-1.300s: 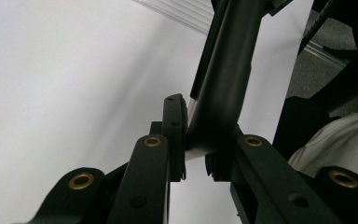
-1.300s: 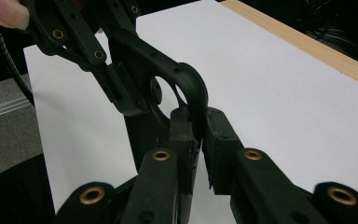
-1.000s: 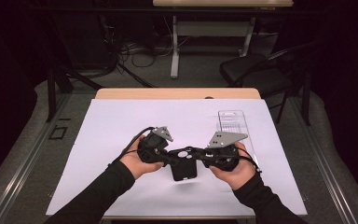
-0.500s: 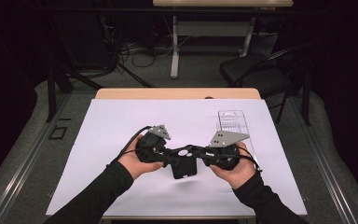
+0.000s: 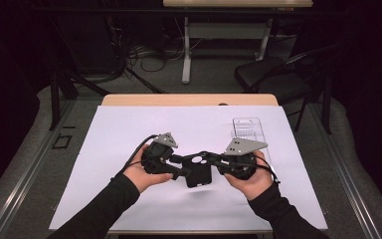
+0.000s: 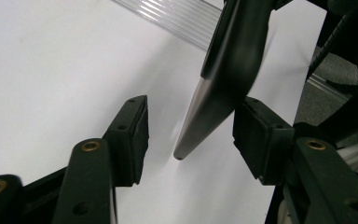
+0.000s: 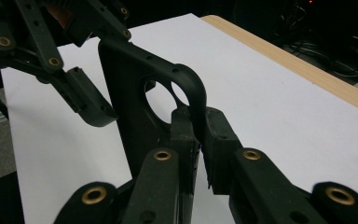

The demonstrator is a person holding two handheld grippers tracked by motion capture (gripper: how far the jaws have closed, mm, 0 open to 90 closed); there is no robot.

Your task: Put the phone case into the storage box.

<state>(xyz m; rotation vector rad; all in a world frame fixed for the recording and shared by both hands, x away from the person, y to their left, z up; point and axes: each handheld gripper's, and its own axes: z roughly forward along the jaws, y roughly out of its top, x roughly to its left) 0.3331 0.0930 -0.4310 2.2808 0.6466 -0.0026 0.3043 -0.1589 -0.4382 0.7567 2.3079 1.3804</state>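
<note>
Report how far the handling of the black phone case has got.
Done: the phone case is off the white sheet, clamped at its edge by the right gripper. In hand: the left gripper straddles the other end, jaws open. Left: closing that grip; the clear tray sits untouched.

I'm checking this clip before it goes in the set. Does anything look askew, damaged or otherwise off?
Nothing stands out. The black phone case is held off the white sheet, undamaged, by the right gripper shut on its edge. The left gripper is open around its other end. The clear tray lies flat.
</note>
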